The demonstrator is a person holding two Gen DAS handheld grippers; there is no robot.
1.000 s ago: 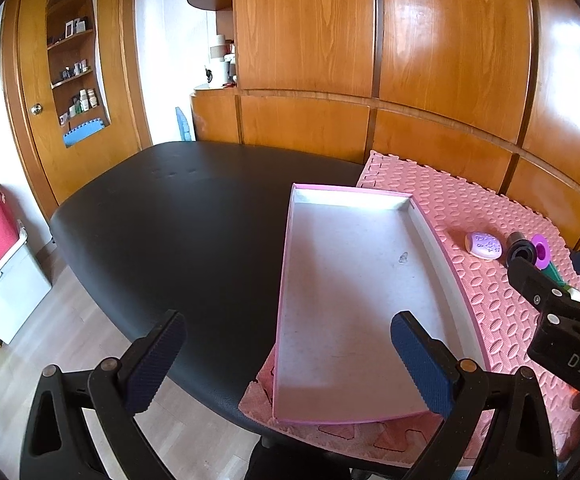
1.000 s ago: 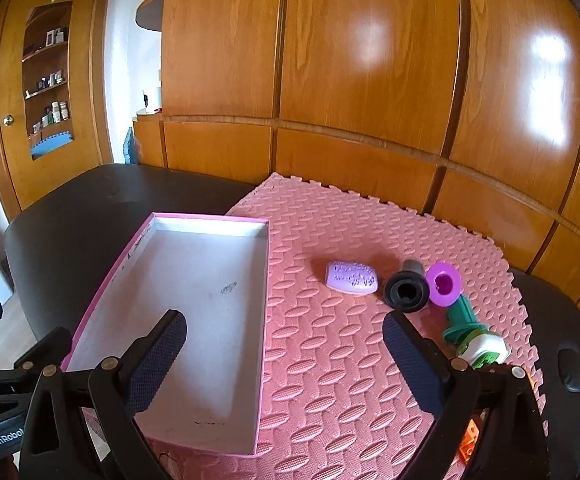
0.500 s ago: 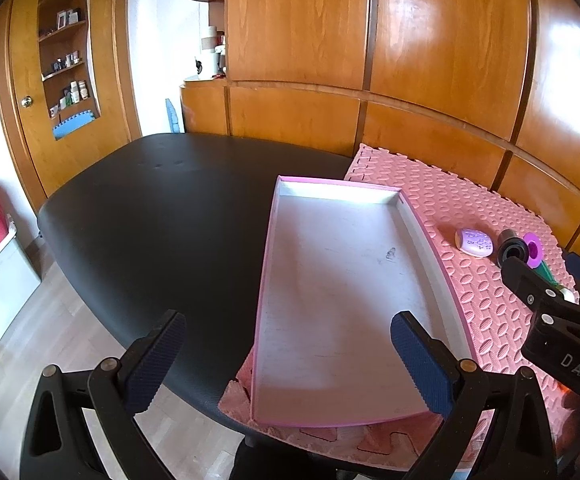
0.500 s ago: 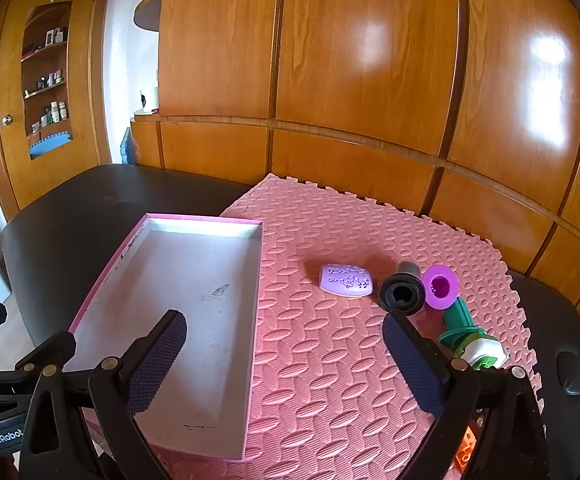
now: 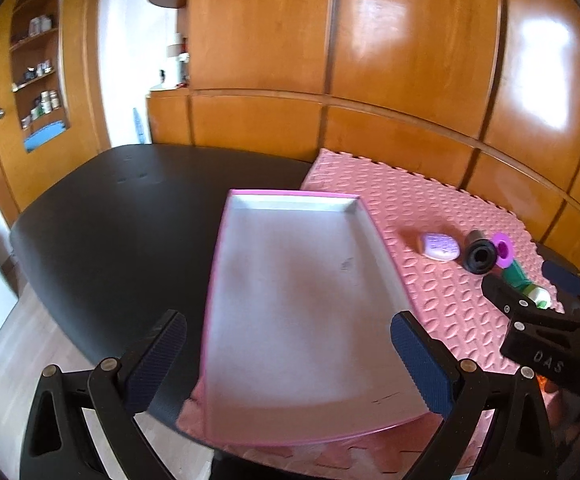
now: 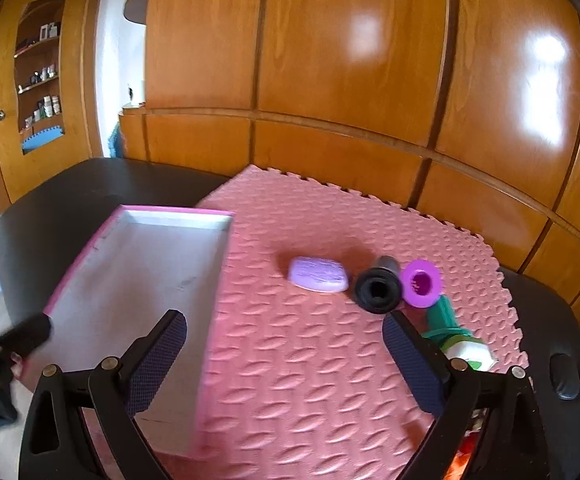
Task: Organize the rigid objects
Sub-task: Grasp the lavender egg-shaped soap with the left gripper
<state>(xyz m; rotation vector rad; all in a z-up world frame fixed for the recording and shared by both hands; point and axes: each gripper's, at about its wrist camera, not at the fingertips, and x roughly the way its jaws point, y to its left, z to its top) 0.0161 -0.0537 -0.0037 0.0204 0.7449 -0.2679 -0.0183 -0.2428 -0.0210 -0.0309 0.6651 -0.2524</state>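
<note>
A shallow pink-rimmed tray (image 5: pixel 226 280) (image 6: pixel 90 248) with a bare white floor lies on the pink foam mat (image 6: pixel 313 344) (image 5: pixel 441 304). To its right lie a lilac oval piece (image 6: pixel 318 274) (image 5: pixel 438 246), a black cylinder (image 6: pixel 378 289) (image 5: pixel 479 255), a purple cup-shaped piece (image 6: pixel 421 282) (image 5: pixel 503 249) and a green-and-white piece (image 6: pixel 455 336) (image 5: pixel 527 286). My left gripper (image 5: pixel 288 364) is open and empty above the tray's near end. My right gripper (image 6: pixel 286 360) is open and empty above the mat, in front of the small pieces.
The mat covers the right part of a black table (image 5: pixel 122 216). Wooden wall panels (image 6: pixel 349 80) stand close behind it. A black object (image 6: pixel 565 376) lies on the table at the right. An orange thing (image 6: pixel 463 460) shows under my right gripper. A door with shelves (image 5: pixel 38 80) is at the far left.
Both cameras have shifted: the tray and small pieces sit further left and lower in the left view, and the pieces look nearer in the right view. Both grippers stay open.
</note>
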